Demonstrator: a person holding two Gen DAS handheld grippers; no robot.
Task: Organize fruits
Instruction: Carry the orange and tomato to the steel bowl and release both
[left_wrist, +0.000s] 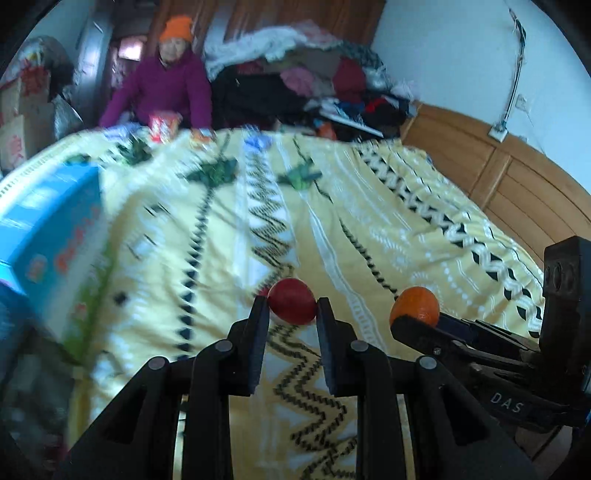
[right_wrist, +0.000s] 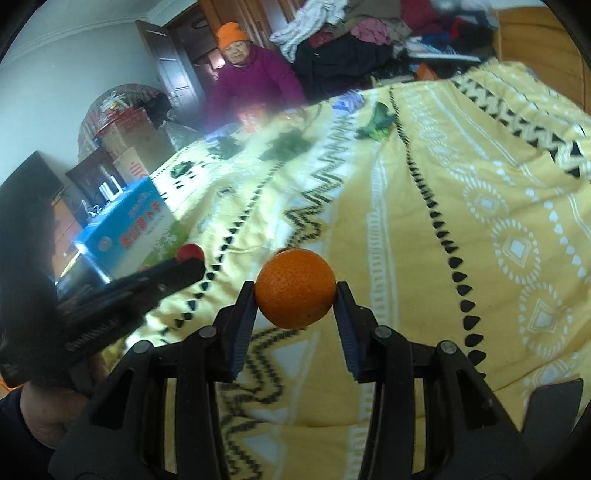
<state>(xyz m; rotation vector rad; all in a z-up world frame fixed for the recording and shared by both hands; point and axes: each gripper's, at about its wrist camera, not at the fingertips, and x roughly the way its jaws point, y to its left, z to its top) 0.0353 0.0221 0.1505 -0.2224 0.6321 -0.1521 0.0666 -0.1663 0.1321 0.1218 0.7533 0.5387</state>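
Observation:
My left gripper (left_wrist: 291, 308) is shut on a dark red round fruit (left_wrist: 291, 300) and holds it above the yellow patterned bedspread (left_wrist: 221, 240). My right gripper (right_wrist: 295, 290) is shut on an orange (right_wrist: 295, 288), also held above the bedspread (right_wrist: 443, 221). The two grippers are side by side. In the left wrist view the right gripper (left_wrist: 415, 319) with the orange (left_wrist: 415, 304) shows at the right. In the right wrist view the left gripper (right_wrist: 190, 258) with the red fruit (right_wrist: 190, 252) shows at the left.
A blue carton (left_wrist: 51, 229) lies on the bed's left side; it also shows in the right wrist view (right_wrist: 125, 225). A person in a purple jacket (left_wrist: 166, 85) sits at the far edge with snack packets (left_wrist: 164, 127). Clothes are piled behind (left_wrist: 314, 85). A wooden headboard (left_wrist: 498, 173) runs along the right.

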